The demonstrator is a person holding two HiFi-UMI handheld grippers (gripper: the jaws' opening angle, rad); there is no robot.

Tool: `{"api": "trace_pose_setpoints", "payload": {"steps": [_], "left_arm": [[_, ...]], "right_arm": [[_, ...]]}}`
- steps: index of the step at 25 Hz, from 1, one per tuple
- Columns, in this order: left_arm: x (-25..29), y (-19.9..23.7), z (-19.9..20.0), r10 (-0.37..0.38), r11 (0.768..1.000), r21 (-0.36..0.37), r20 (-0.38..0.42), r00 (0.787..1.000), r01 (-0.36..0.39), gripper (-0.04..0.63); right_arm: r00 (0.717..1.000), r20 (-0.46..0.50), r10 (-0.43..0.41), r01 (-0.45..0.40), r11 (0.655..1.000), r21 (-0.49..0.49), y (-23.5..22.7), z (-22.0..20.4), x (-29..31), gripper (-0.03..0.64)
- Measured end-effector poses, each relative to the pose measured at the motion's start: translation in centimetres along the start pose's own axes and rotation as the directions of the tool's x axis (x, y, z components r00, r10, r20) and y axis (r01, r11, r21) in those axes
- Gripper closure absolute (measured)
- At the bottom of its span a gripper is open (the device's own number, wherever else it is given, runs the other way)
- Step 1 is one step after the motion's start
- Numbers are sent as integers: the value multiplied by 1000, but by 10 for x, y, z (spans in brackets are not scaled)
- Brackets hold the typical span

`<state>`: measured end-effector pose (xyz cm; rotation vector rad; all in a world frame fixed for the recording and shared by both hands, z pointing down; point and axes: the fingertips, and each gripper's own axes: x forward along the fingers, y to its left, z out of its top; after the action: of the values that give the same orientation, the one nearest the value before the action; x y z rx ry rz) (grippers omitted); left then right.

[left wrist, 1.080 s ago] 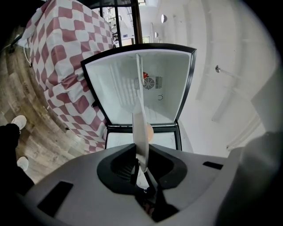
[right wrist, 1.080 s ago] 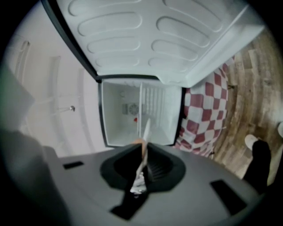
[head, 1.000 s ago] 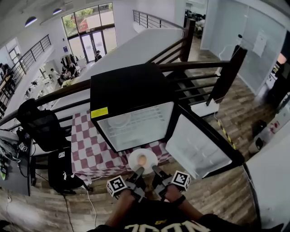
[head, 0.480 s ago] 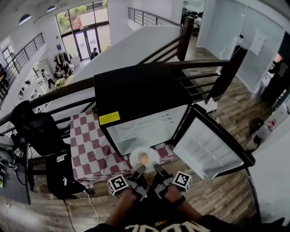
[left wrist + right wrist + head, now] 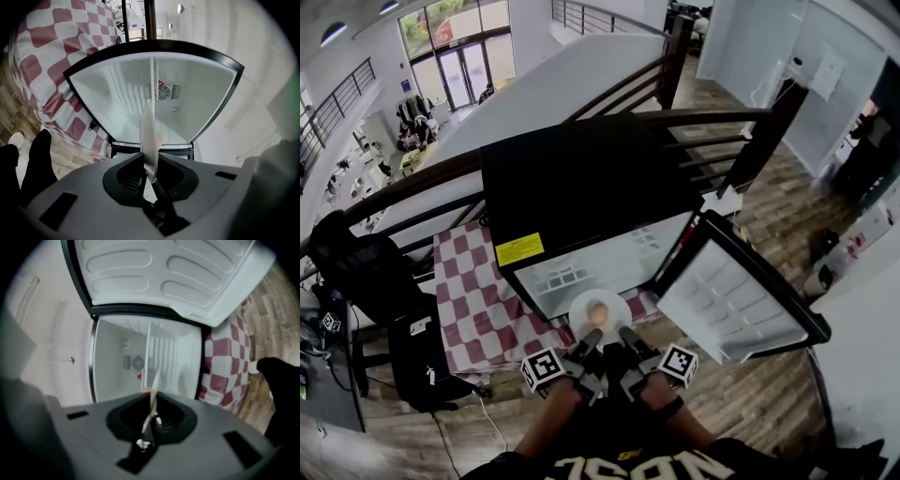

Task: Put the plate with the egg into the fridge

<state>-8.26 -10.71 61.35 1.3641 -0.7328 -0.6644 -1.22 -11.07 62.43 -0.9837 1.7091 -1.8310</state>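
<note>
The left tool (image 5: 592,338) is clamped on the near rim of the plate (image 5: 600,310). Its own view shows the white rim edge-on, pinched between the two jaws. The right tool (image 5: 627,336) grips the same rim just beside it, its jaws drawn almost together with only the thin edge between them. The two tools sit side by side, their marker cubes (image 5: 544,370) turned outward.

The egg (image 5: 596,309) lies in the middle of the plate. The plate is held in the air right at the lower front edge of the fridge (image 5: 581,178), not yet inside it.

The fridge is a small black box with a white interior and a yellow label (image 5: 520,249) at its upper front corner. Its door (image 5: 733,302) is swung wide to the right, moulded white liner showing. A wire shelf (image 5: 161,352) crosses the interior. In the left gripper view its front edge runs almost in line with the plate's rim. A round fan grille (image 5: 162,91) sits on the back wall.

The fridge stands on a bench (image 5: 473,305) draped in a red-and-white checked cloth (image 5: 459,253). A dark railing (image 5: 703,117) runs behind it. Left of the bench are a black chair (image 5: 356,267) and a dark bag (image 5: 427,361) on the wooden floor (image 5: 759,394).
</note>
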Motion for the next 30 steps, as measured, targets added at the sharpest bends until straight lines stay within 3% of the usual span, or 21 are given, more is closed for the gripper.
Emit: {"api": "trace_pose_setpoints", "payload": {"steps": [6,19,24,30], "left_arm": [[29,-20,9,-17,999,27,-35,999,18,528],[55,-41,-4,-28,995,-97,-110,994,17,526],[62,-45,-12,-3,998,-68,-135,991,-7,525],[75,-58,-13,-25,999,-50,-152,988,18,525]], "right_arm": [[999,32,21,-21,1000,-15,18,28,14,583],[996,77,41,-43,999,29,42,56,4,581],[996,80,26,-29,999,40,44,64,0,581],[995,90,35,-36,999,14,50,78,-2,581]]}}
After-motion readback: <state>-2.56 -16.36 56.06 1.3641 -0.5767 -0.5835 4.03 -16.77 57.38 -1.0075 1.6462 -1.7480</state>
